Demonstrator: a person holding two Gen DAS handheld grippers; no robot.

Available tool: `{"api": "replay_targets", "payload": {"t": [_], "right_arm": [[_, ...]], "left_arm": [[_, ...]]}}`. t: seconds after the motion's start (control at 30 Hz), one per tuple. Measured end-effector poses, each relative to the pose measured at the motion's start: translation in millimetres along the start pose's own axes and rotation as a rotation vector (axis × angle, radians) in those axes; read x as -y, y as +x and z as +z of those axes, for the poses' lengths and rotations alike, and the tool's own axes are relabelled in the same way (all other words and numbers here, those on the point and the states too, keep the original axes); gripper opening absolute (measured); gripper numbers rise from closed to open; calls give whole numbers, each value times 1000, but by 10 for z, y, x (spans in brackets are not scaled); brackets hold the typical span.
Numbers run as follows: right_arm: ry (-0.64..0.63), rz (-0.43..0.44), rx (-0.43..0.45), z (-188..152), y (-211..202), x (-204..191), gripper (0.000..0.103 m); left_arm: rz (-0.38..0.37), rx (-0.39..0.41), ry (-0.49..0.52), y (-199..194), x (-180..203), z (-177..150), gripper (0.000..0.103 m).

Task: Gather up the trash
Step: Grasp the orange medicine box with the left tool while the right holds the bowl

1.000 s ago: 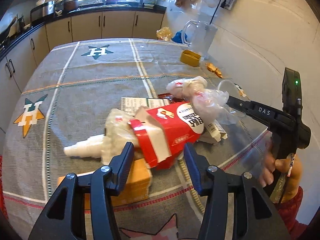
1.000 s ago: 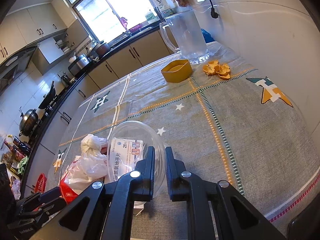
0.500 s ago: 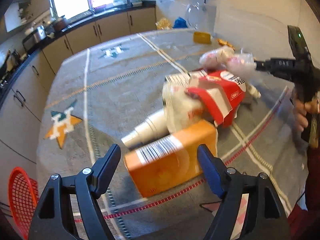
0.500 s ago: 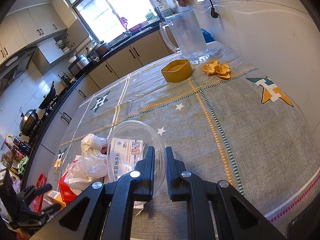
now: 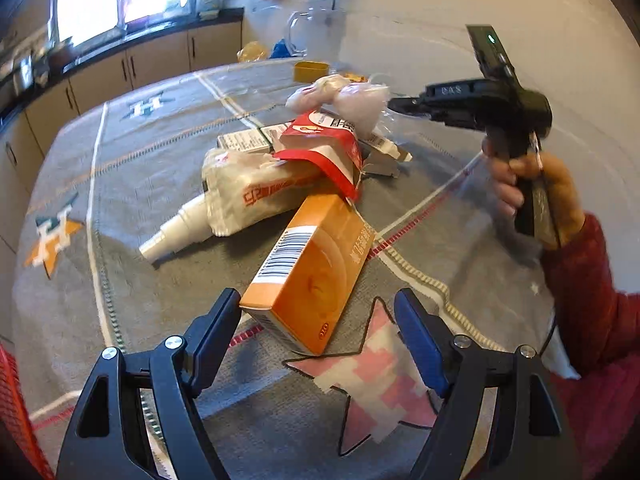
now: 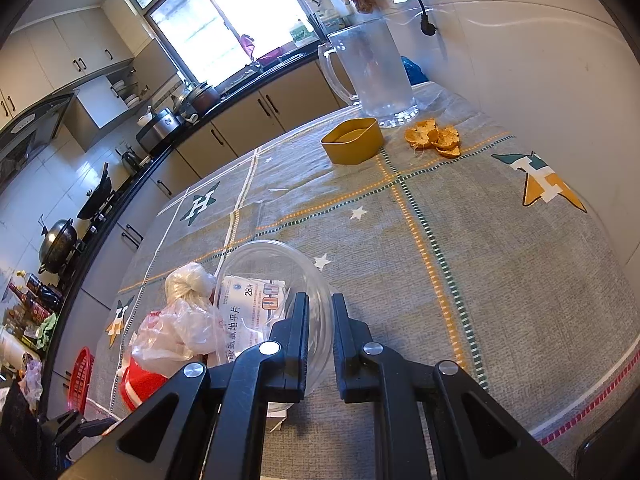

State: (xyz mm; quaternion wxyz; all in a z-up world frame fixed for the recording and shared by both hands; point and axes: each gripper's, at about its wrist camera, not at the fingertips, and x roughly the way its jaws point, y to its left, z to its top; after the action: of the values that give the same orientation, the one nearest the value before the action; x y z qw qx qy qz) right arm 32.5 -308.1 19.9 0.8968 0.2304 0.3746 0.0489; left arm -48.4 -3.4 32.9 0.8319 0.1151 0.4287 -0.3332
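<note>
A heap of trash lies on the grey tablecloth: an orange carton [image 5: 308, 272], a red and white torn pack [image 5: 324, 148], a white wrapper [image 5: 256, 196], a white spray bottle [image 5: 176, 232] and knotted plastic bags [image 5: 344, 100]. My left gripper [image 5: 320, 320] is open just in front of the orange carton, with the jaws on either side of its near end. My right gripper [image 6: 320, 312] is shut on the rim of a clear plastic lid [image 6: 272, 272] that leans over a medicine box [image 6: 248, 304]. The right gripper also shows in the left wrist view [image 5: 400, 104], by the bags.
A red basket [image 6: 80, 372] stands on the floor past the table's left edge. A yellow dish [image 6: 352, 140], a clear jug [image 6: 372, 76] and orange peel [image 6: 436, 140] sit at the far end near the wall. Kitchen counters run behind.
My left gripper has pulled back and swung round from the red pack to the orange carton, and its jaws have opened wider. The right gripper has held still on the clear lid.
</note>
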Motion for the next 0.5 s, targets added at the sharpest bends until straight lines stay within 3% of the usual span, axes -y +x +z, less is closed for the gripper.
{"api": "replay_targets", "payload": {"t": [0.3, 0.5], "right_arm": [[-1, -1, 0, 0, 2, 2, 12], [0, 1, 1, -3, -2, 1, 12]], "left_arm": [[192, -49, 105, 245, 163, 117, 78], [248, -56, 124, 439, 234, 208, 78]]}}
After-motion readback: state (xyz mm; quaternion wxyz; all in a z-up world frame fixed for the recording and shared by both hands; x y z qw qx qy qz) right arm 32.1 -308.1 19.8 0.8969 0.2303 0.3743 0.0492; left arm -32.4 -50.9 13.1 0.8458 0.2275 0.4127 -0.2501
